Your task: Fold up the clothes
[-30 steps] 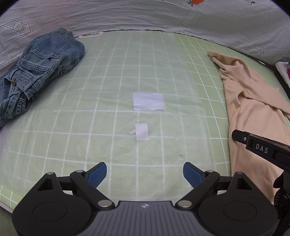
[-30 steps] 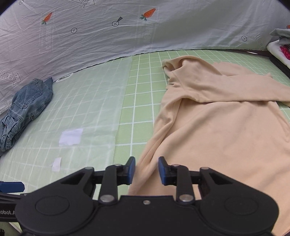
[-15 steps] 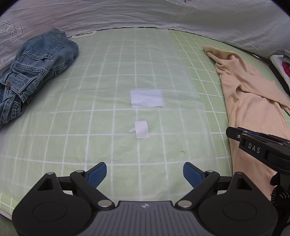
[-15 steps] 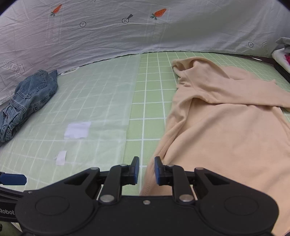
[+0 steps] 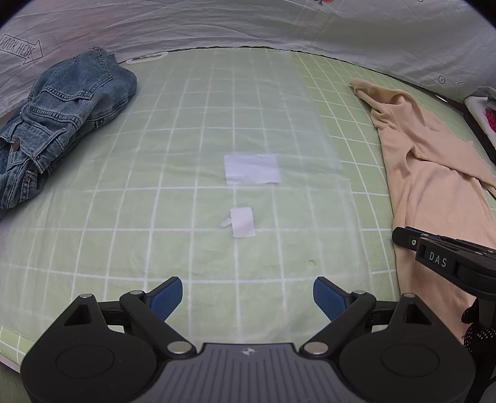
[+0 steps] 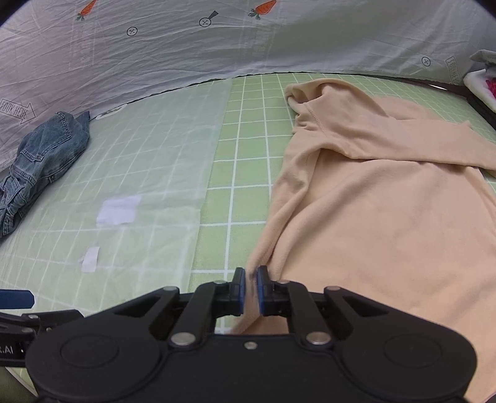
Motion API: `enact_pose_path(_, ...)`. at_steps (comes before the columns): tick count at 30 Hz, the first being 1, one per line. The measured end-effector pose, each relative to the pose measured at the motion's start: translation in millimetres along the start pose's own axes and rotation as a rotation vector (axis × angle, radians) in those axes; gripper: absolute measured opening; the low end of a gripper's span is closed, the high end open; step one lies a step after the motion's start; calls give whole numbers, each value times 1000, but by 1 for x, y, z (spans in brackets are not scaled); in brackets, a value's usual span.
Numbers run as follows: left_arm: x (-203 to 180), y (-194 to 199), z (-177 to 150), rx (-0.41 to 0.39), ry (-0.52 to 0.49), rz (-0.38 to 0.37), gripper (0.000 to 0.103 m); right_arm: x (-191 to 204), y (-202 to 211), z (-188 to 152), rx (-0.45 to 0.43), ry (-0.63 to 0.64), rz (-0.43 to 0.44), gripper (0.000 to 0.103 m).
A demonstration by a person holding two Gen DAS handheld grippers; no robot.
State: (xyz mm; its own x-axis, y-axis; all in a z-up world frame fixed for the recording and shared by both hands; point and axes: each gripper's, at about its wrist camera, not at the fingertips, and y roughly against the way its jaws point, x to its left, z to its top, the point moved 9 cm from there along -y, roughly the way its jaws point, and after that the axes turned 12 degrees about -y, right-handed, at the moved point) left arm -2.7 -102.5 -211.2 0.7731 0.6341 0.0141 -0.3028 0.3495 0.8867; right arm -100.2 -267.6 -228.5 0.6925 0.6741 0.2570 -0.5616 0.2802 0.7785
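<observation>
Sweater hem (image 6: pixel 263 251) between right fingers (image 6: pixel 263 279)

An arrow reading "LOOK HERE" is showing on the white sheet (image 5: pixel 217 28); "DAS" is showing on the right gripper (image 5: pixel 403 237).

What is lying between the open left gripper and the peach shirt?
Nothing visible blocks it. Only bare green mat lies between the left gripper and the peach shirt. The right gripper has just been closing on the shirt's edge.
</observation>
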Motion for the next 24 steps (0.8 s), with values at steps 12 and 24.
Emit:
enact_pose_path(12,-50,-2,17,-17,-56,-36,92,-50,47,28,-23,-280,206,3)
enact_pose_path(24,-161,-7,34,-18,-121,-93,92,-158,79,62,-50,-396,174,0)
